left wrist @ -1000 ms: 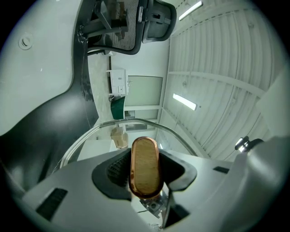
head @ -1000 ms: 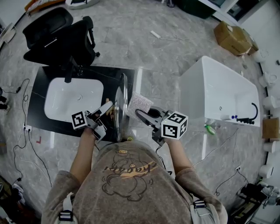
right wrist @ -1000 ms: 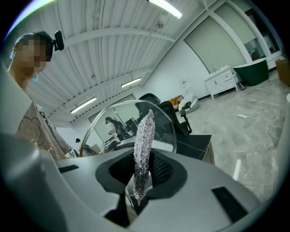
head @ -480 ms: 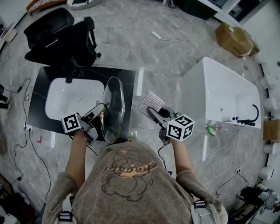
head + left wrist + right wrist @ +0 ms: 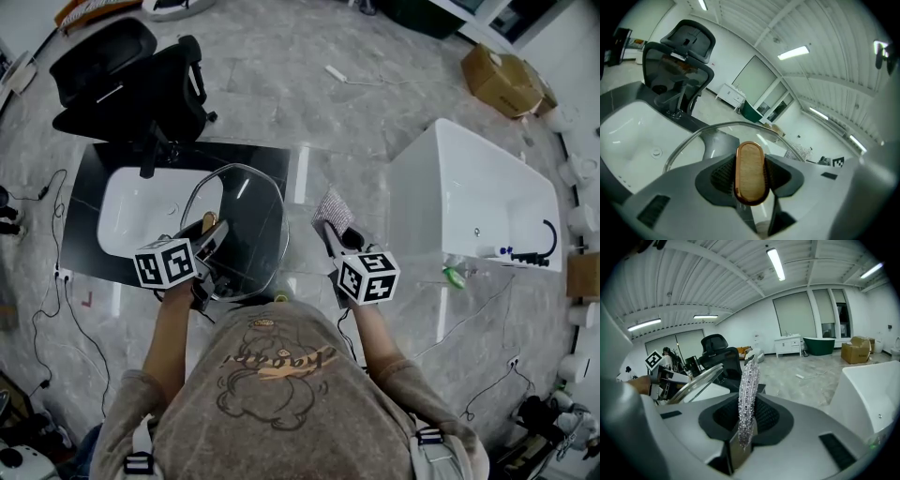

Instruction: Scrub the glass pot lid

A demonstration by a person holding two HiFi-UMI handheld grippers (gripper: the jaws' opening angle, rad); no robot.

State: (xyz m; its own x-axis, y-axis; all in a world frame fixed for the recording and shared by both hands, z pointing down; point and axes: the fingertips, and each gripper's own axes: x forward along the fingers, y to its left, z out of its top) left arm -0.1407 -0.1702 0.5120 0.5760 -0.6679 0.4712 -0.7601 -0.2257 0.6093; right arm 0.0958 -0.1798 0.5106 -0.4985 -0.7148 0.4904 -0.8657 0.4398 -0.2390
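The glass pot lid [image 5: 246,225] hangs over the black counter, tilted so its face shows from above. My left gripper [image 5: 208,236] is shut on the lid's wooden knob [image 5: 750,172], which fills the gap between the jaws; the steel rim [image 5: 723,127] arcs beyond it. My right gripper [image 5: 330,221] stands to the lid's right, apart from it, shut on a silvery scrub cloth [image 5: 333,202]. In the right gripper view the scrub cloth [image 5: 748,390] stands upright between the jaws of the right gripper [image 5: 746,416], with the lid [image 5: 699,379] off to the left.
A white sink [image 5: 141,211] sits in a black counter under the lid. A black office chair [image 5: 131,84] stands behind it. A white bathtub [image 5: 478,206] is at the right, a cardboard box [image 5: 497,80] farther back. Cables trail over the marble floor.
The lid has turned from edge-on to showing its face, and moved left. The right gripper with the cloth has drawn off the lid, to the right.
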